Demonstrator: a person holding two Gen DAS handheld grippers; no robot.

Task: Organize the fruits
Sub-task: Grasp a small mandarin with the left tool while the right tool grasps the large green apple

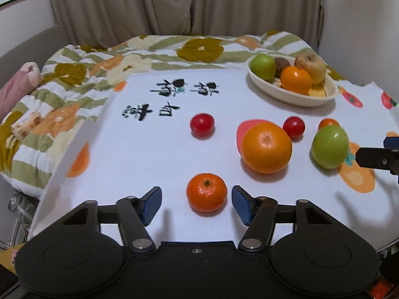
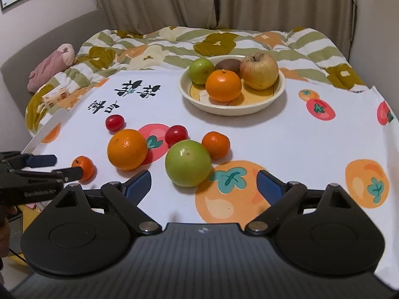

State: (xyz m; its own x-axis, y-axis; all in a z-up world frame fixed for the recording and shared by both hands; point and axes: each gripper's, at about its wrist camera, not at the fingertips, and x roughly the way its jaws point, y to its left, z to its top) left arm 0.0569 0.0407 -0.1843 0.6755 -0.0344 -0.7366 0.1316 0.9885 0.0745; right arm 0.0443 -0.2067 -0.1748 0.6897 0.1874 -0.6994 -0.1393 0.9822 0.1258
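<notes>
Small mandarin [image 1: 206,192] sat loose on tabletop [image 1: 149,164], right betw. pads of left claw [image 1: 196,205]; gaps showed both sides, so not gripped yet. Left claw part open, nothing held, prob. lined up to pinch this one first since nearest.

Green apple [image 2: 188,163] lay just ahead of right claw [image 2: 204,187], betw. its pads but clear of both. Right claw wide open, empty; spread likely suited to the bigger fruit.

Other loose fruit on the cloth: big orange [image 1: 266,147] near centre, 2 red tomatoes [image 1: 202,125] [image 1: 293,127] further back, 2nd mandarin [image 2: 215,145] touching or just behind the apple; couldn't tell which.

Bowl [image 2: 281,84] stood at far side, well apart from both claws, already w/ green apple, orange, yellowish apple and brown fruit (kiwi?) inside. Looked like the drop spot, so task judged partly done: 4 in, 6 still out.

Beyond tabletop: flowered quilt [image 2: 224,42] on bed, curtain [image 2: 224,0] behind.
</notes>
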